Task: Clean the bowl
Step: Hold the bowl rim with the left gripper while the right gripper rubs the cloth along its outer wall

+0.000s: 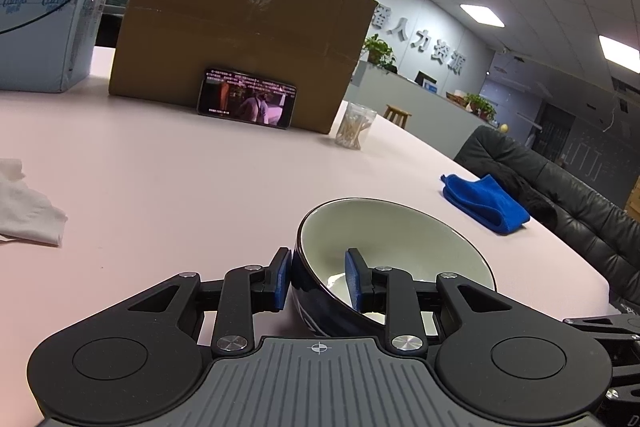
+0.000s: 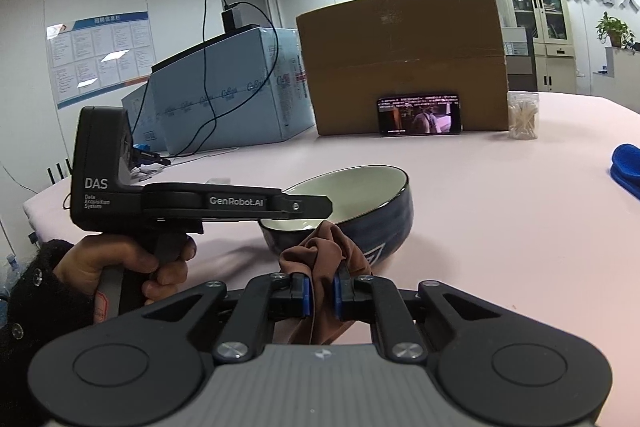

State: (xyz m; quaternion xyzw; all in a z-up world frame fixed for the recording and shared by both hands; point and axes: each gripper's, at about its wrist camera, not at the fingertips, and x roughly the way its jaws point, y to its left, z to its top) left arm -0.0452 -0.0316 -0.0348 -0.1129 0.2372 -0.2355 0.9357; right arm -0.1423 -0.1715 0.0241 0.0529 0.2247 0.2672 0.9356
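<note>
Bowl (image 2: pixel 360 203) tilted, mouth toward right gripper (image 2: pixel 320 297); rim clamped by left gripper (image 1: pixel 320 277)

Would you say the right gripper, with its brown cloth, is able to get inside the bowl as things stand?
Probably yes: the bowl is tilted, its mouth open above the brown cloth; the left gripper only clamps the near rim.

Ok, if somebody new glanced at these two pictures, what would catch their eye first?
Probably the dark blue bowl tipped up on the pink table, its wall pinched by the left gripper, one pad inside and one outside. Next, the brown cloth clamped in the right gripper just in front of the bowl. Behind, a lit phone leans on a big cardboard box.
</note>
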